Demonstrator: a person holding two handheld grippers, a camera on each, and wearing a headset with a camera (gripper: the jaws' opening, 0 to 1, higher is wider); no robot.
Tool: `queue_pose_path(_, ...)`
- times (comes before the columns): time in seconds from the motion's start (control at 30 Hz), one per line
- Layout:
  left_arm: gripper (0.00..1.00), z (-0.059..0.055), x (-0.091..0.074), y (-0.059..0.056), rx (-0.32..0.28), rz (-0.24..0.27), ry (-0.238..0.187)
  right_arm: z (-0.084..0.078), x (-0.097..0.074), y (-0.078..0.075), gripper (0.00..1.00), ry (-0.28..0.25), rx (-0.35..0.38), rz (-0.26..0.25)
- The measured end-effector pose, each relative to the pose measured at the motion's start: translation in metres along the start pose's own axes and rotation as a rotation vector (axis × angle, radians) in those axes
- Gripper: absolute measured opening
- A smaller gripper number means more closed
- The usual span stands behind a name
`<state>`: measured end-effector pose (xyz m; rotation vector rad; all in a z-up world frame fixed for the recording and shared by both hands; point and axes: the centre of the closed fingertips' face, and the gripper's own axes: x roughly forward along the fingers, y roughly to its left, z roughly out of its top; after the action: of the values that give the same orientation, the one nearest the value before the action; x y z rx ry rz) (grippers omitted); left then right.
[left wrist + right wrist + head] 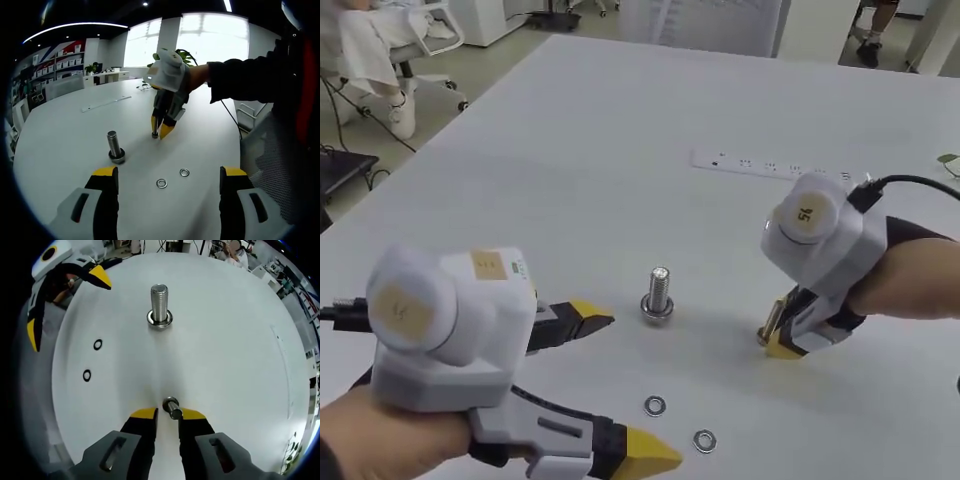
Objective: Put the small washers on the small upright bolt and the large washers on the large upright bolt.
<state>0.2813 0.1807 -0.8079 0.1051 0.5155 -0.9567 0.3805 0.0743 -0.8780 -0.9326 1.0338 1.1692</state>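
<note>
Standing head-down, the large bolt (658,292) points its threads upward.

**Table** (570,150): white, matt top with a rounded edge. Lying directly on it:

- 1 large bolt (658,292), upright on its wide base, thread upward.
- 1 small bolt (771,322), right of the large bolt and well apart from it. Its foot is on the top and it is slightly tilted.
- 2 loose flat rings nearer than the large bolt: washer (655,405) and a second washer (704,440), near each other but apart.
- 1 power strip (750,165), long, white and flat, beyond both bolts.
</note>
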Motion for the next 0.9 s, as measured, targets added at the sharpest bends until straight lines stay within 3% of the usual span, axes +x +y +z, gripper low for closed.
queue_pose_path(0.57, 0.83, 0.001, 0.0, -0.001, 0.004, -0.002, -0.005, -0.008, -0.014, -0.003, 0.19, -0.024, 0.04, -0.023)
queue_pose_path(0.9, 0.83, 0.002, -0.001, -0.002, 0.009, 0.0, -0.01, -0.012, -0.02, 0.005, 0.2, -0.036, 0.052, -0.027)
